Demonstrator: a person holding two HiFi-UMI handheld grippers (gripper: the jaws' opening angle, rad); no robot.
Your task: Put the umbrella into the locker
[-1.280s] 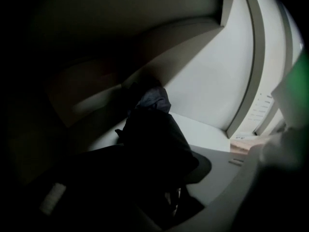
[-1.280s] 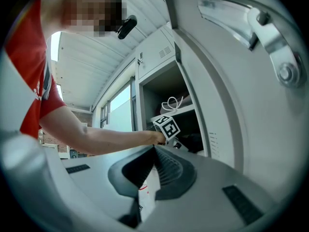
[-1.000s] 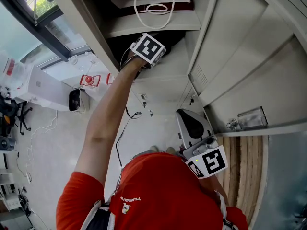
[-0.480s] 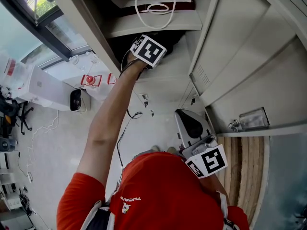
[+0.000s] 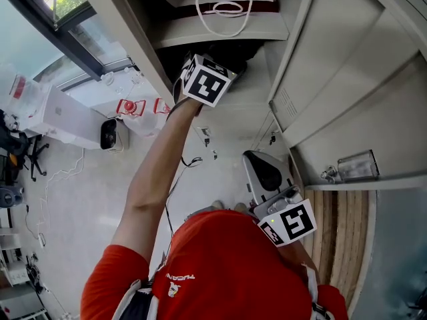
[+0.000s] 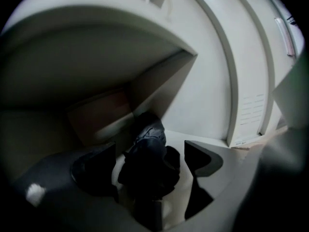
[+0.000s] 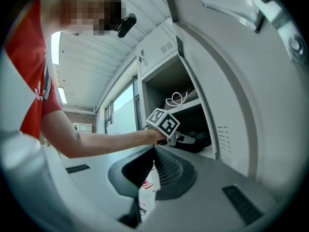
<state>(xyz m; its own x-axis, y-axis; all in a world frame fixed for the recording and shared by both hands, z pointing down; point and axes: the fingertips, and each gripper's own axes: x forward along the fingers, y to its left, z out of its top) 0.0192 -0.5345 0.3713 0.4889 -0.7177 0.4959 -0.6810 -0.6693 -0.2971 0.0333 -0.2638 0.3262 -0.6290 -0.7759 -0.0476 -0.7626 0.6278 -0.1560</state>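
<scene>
The folded black umbrella (image 6: 150,164) lies on the floor of the open locker compartment (image 6: 203,144). My left gripper (image 6: 149,151) points down into that compartment with its jaws opening. The umbrella is between the two pads, which stand wide and clear of it. In the head view the left gripper's marker cube (image 5: 207,80) sits at the compartment's mouth. From the right gripper view the umbrella (image 7: 197,142) shows dark behind the left gripper (image 7: 186,139). My right gripper (image 7: 153,153) is shut and empty, held level near my chest (image 5: 265,173).
A white bag with cord handles (image 5: 227,0) rests on the shelf above. The open locker door (image 5: 333,65) stands to the right, with shut lockers below it. On the floor to the left are a white appliance (image 5: 67,122), cables and red-and-white packets (image 5: 130,107).
My left hand has lifted and tipped further down at the compartment's mouth, and its cube shows more of its side. The right gripper has stayed where it was.
</scene>
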